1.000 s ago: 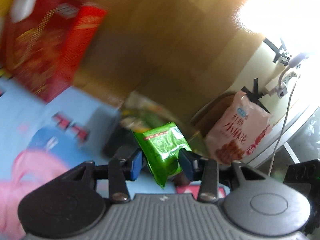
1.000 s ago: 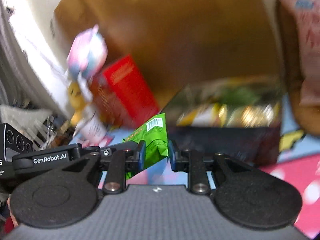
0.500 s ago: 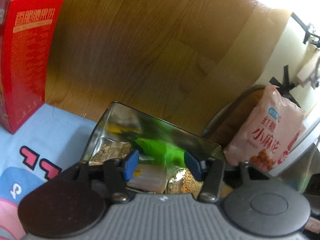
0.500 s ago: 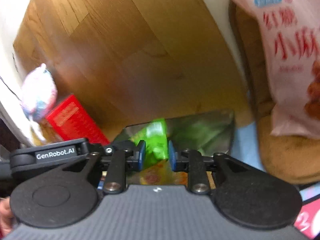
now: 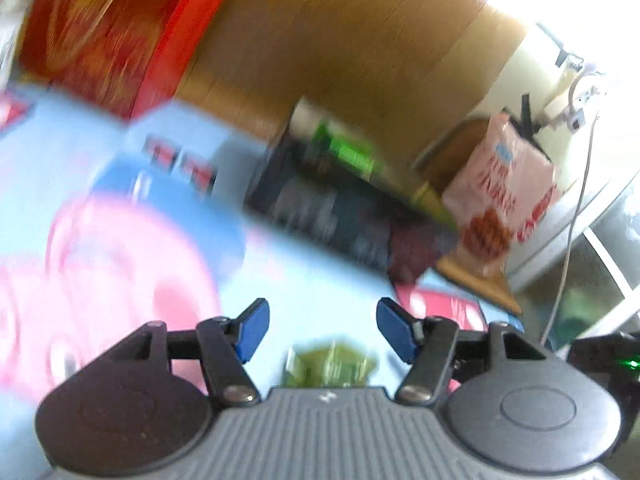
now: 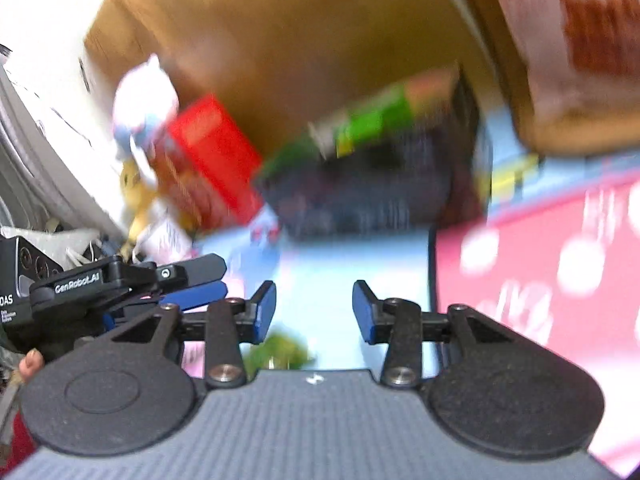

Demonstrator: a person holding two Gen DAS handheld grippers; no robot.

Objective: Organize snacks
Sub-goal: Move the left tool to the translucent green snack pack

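Covering most of both views, the blue-and-pink play mat carries everything. Dark tin sits at 12 o'clock from the left gripper, green packets inside; red box at 10 o'clock, pink snack bag at 2 o'clock. Heavy blur. Both claws have just been opening: left pads apart, nothing pinched; right gripper likewise. Green snack packet lies on the mat at 6 o'clock, below the left pads, untouched.
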